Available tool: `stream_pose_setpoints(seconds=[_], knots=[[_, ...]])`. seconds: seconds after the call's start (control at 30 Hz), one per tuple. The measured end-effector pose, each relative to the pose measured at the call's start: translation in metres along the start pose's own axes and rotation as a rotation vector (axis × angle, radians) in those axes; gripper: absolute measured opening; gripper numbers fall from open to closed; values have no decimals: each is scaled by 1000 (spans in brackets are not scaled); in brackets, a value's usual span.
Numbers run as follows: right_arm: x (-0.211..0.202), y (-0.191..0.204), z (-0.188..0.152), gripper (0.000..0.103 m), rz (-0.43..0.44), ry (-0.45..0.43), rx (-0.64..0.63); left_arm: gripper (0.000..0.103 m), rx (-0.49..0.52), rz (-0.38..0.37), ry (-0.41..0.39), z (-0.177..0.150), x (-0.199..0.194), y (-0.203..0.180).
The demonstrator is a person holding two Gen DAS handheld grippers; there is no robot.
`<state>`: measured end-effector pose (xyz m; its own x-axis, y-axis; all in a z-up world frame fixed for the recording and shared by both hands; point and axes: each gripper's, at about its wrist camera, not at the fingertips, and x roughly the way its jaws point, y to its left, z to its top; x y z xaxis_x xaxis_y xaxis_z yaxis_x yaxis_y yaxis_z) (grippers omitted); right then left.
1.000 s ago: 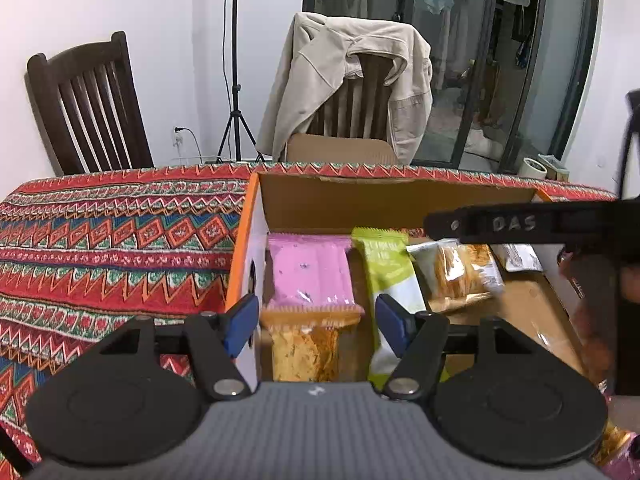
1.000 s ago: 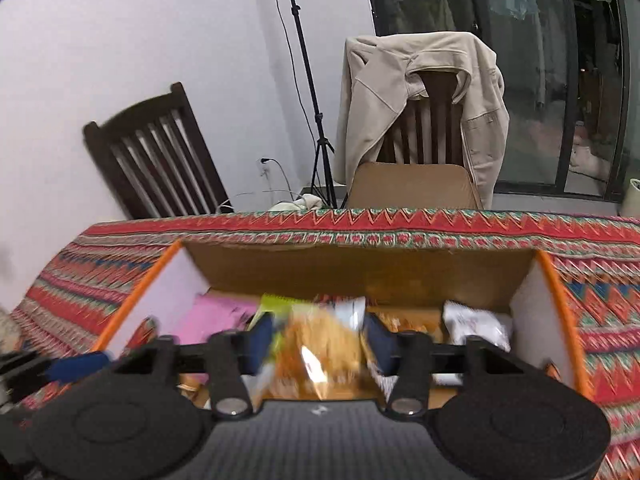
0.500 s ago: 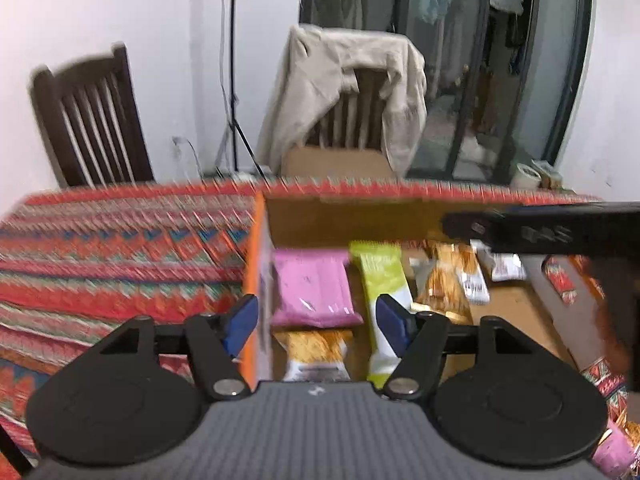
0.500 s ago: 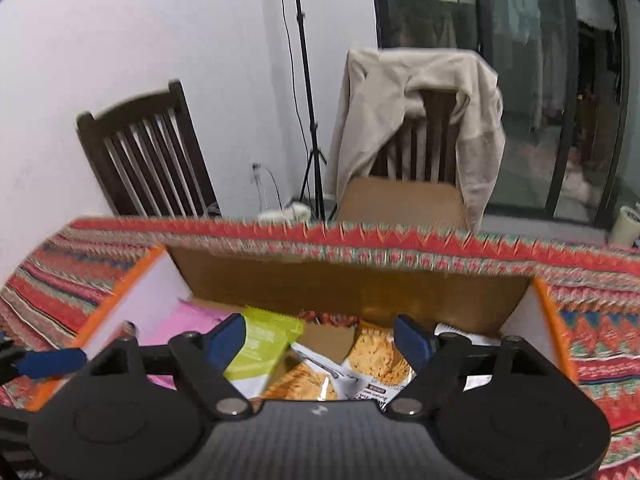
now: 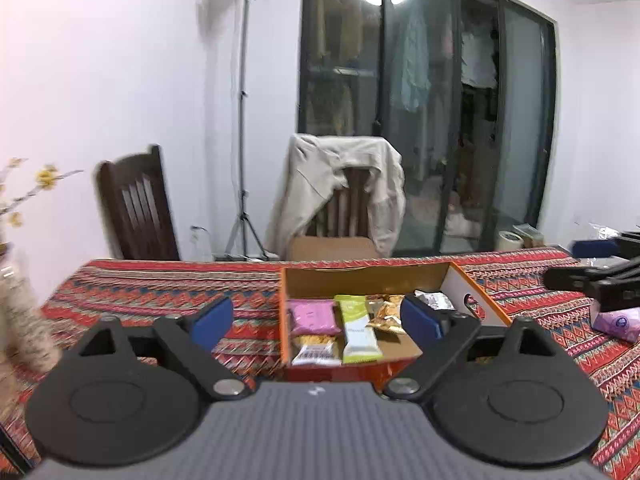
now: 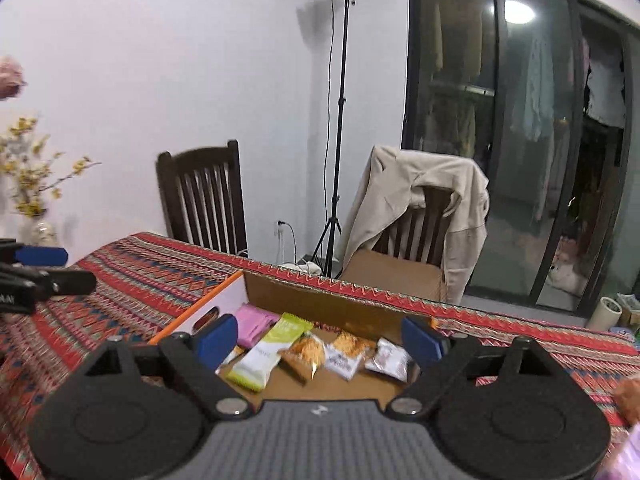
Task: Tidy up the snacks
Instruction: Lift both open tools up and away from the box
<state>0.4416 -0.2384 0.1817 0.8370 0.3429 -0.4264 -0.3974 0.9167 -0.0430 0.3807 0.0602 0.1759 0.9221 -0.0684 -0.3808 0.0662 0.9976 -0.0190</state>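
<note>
An orange-edged cardboard box [image 5: 360, 282] sits on the patterned tablecloth [image 5: 160, 292]. Inside lie a pink packet [image 5: 312, 315], a green packet [image 5: 357, 334], an orange chip packet [image 5: 313, 350], a golden packet [image 5: 386, 313] and a silver one [image 5: 437, 301]. My left gripper [image 5: 316, 320] hangs back from and above the box, jaws opening, nothing between them. The right wrist view shows the same box [image 6: 320, 308] with the green packet [image 6: 268, 354] and orange packets [image 6: 306, 354]. My right gripper [image 6: 319, 338] is also above it, jaws opening and empty.
A purple packet [image 5: 618, 320] lies on the cloth to the right of the box. A vase with yellow flowers [image 6: 32, 188] stands at the table's left end. Behind the table are two wooden chairs, one draped with a beige jacket [image 5: 340, 188], and a light stand [image 6: 340, 160].
Both grippers let go of the orange packets they held, which now lie in the box. Both pulled back and upward from the box, and their jaws spread wider.
</note>
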Motion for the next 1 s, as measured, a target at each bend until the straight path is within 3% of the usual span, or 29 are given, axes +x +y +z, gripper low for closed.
stream_pose_setpoints(seconds=[0.17,0.4,0.57,0.7,1.0], knots=[[-76,9,-43,98,-11,-51,-16,97,-20,33,-67,-49,-70,-18],[-147,28,-125,103,13,-101,36,103,-56,64,-81,-124,-125,-45],[-161,50,-201,103,-24,-94,114,103,-116,2,-25,-182,-134,-51],[-159,62,-251,103,-72,-46,140,103,-16,22,26,-215,-131,-63],[-161,69,-289,103,-116,6,137,103,-24,2,110,-238,-122,-68]])
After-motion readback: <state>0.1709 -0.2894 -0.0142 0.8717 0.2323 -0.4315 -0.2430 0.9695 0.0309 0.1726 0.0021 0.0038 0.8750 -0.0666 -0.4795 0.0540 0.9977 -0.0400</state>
